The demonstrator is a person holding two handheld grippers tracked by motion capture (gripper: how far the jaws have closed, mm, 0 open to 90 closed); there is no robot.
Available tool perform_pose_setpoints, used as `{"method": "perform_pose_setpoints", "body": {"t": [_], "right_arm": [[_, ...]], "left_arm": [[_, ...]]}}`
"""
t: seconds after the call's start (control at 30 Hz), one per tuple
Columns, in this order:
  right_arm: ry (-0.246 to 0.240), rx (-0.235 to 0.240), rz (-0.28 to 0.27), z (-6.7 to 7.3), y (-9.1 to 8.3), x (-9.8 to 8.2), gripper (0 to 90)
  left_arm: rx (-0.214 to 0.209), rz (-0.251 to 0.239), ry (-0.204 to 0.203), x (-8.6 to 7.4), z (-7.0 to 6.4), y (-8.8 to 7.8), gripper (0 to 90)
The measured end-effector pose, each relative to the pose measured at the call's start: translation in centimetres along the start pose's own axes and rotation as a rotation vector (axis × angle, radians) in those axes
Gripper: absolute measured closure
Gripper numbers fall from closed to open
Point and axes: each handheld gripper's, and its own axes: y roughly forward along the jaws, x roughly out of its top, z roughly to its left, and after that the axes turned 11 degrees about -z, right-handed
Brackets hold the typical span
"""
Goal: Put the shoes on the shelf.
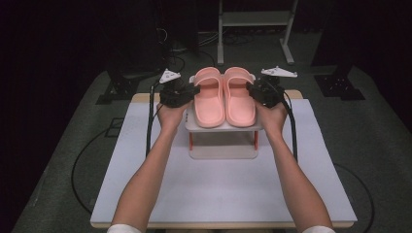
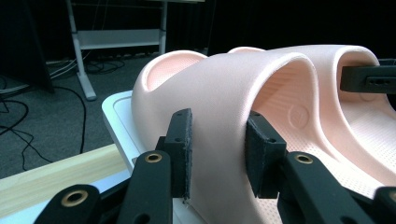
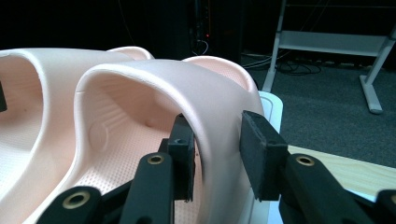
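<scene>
At centre frame, a pair of pink slides rests on a small white stand (image 1: 223, 127); the left gripper (image 1: 187, 93) clasps the left slide's (image 1: 209, 99) strap, the right gripper (image 1: 257, 92) straddles the right slide's (image 1: 239, 97) strap, seemingly pinching, so lifting both together looks next.

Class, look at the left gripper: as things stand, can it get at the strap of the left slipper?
Probably yes. The left gripper already has its fingers on either side of the left slipper's strap, one outside, one under the arch, with nothing between them.
</scene>
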Motion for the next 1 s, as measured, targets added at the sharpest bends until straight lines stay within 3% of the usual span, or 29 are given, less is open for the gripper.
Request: {"method": "perform_pose_setpoints", "body": {"t": [0.23,0.7,1.0], "right_arm": [[0.023,0.031,0.002,-0.3,-0.2,0.0,59.2],[0.015,0.062,-0.017,-0.9,-2.2,-0.3,51.8],[0.026,0.084,-0.031,-1.6,-3.4,-0.6,49.0]], "left_arm": [[-0.015,-0.017,-0.018,0.0,0.0,-0.2,62.1],[-0.045,-0.019,0.023,0.6,-1.1,-1.5,55.9],[-0.057,-0.035,0.013,0.3,-1.2,-2.5,54.2]]}}
